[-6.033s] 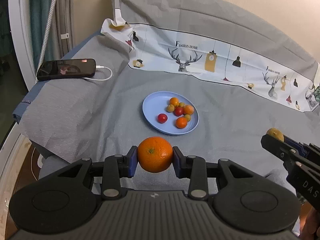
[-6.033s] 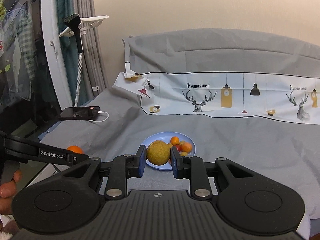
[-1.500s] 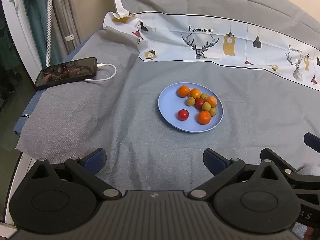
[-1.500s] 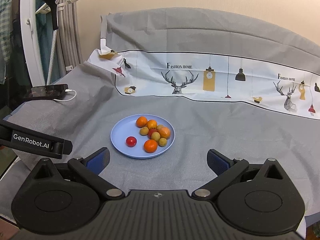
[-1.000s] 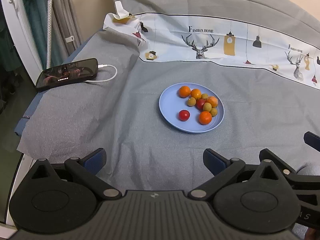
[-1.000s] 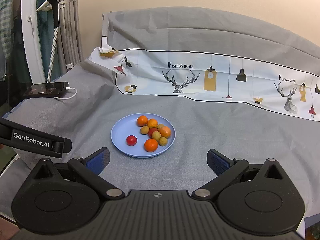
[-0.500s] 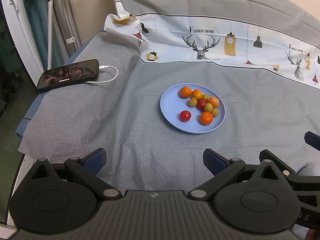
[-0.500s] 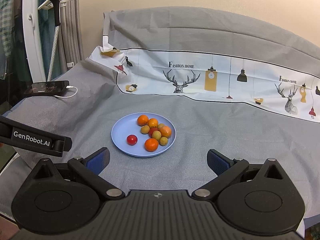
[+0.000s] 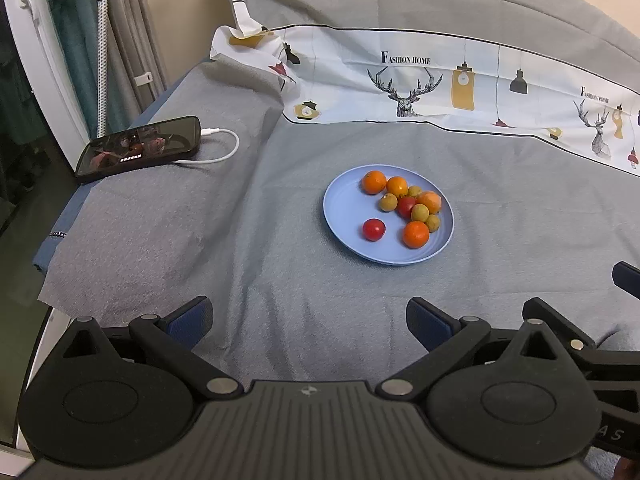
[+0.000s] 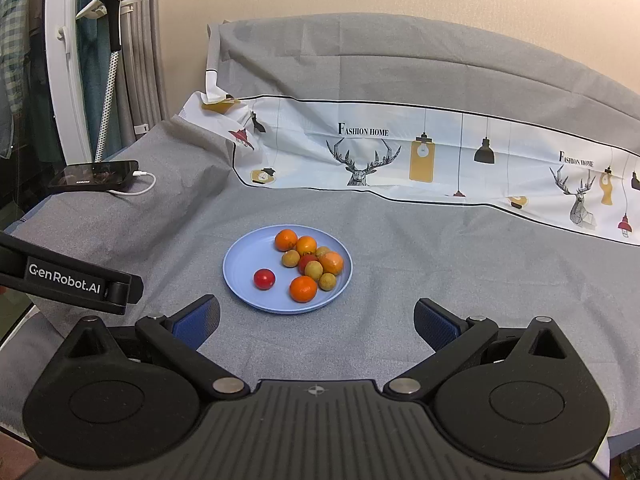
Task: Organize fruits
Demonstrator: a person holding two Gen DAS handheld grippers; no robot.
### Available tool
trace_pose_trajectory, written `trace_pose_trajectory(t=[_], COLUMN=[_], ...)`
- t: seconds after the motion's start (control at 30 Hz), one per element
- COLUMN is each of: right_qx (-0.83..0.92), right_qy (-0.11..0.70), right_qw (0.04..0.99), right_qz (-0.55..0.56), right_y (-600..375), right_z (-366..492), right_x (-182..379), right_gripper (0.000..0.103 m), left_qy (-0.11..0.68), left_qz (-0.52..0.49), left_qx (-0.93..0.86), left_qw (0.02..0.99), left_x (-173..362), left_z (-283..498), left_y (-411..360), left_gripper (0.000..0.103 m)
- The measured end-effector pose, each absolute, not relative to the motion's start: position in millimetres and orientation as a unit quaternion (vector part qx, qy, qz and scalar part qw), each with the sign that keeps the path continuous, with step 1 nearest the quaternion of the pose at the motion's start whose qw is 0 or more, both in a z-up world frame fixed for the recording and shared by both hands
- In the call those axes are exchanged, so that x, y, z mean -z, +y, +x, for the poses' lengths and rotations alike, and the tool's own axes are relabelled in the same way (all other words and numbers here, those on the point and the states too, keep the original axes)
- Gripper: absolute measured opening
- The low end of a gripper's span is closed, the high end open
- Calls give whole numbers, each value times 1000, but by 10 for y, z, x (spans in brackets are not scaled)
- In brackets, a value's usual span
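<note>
A light blue plate rests on the grey cloth and holds several small fruits: oranges, red tomatoes and yellow-green fruits. My left gripper is open and empty, hovering short of the plate's near-left side. My right gripper is also open and empty, just before the plate's near edge. The left gripper's body shows at the left of the right wrist view.
A black phone with a white charging cable lies at the far left near the cloth's edge. A printed white cloth runs along the back. A white stand and curtains are at the left.
Six seconds ago my left gripper held an orange and my right one a yellow-green fruit; both are now open and empty. Over the last second both views shifted only slightly.
</note>
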State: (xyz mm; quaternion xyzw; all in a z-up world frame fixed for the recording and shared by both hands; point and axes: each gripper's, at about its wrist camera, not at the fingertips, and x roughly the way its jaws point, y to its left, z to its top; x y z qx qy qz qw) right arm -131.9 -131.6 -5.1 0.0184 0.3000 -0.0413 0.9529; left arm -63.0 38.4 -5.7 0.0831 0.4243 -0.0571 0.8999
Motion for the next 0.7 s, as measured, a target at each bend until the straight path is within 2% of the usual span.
trace_pose_trajectory(t=[0.47, 0.7], right_qx=[41, 46], right_qy=[300, 307], right_qw=[953, 950], right_qz=[18, 21], right_y=[-1313, -1347], right_z=[-1314, -1205], right_x=[55, 117], right_gripper=[102, 102], left_qy=[424, 431], left_qz=[86, 97], left_qx=[54, 50], left_qw=[900, 896], left_x=[92, 211], left_z=[-597, -342], left_y=[389, 296], left_gripper=[103, 103])
